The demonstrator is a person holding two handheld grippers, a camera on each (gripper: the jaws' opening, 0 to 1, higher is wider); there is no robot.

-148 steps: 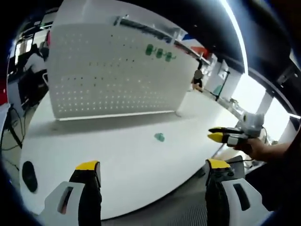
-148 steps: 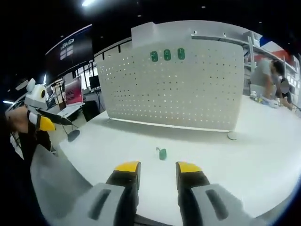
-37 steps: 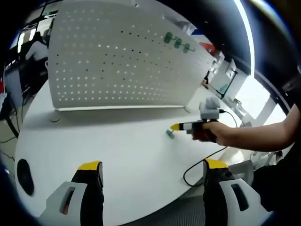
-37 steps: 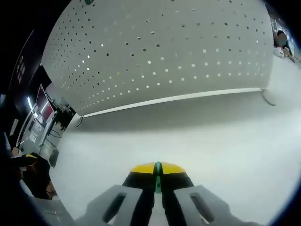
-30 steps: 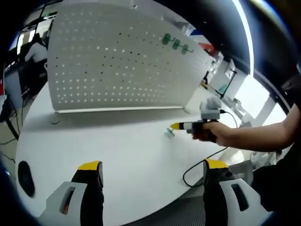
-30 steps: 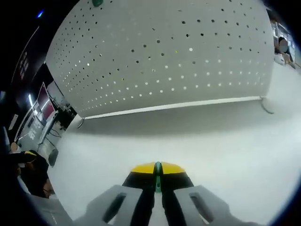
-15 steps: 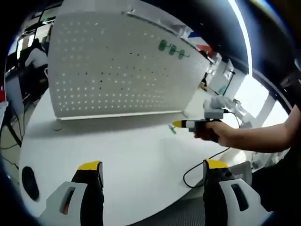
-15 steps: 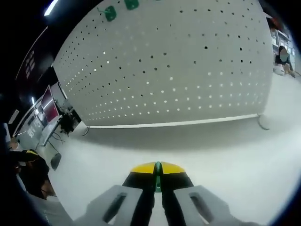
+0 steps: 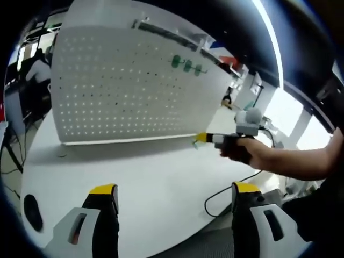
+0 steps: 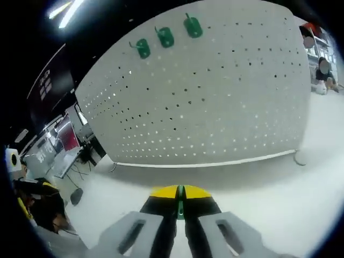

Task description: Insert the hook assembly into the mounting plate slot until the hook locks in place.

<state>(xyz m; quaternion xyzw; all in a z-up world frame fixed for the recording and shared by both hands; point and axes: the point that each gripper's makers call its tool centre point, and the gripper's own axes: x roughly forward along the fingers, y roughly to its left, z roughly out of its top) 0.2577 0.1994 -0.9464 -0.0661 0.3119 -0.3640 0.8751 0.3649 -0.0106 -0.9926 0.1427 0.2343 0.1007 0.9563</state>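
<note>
fingers pinch green hook | facing pegboard

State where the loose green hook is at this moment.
The green hook is pinched between the right gripper's shut yellow tips, above the white table, facing the pegboard.
</note>
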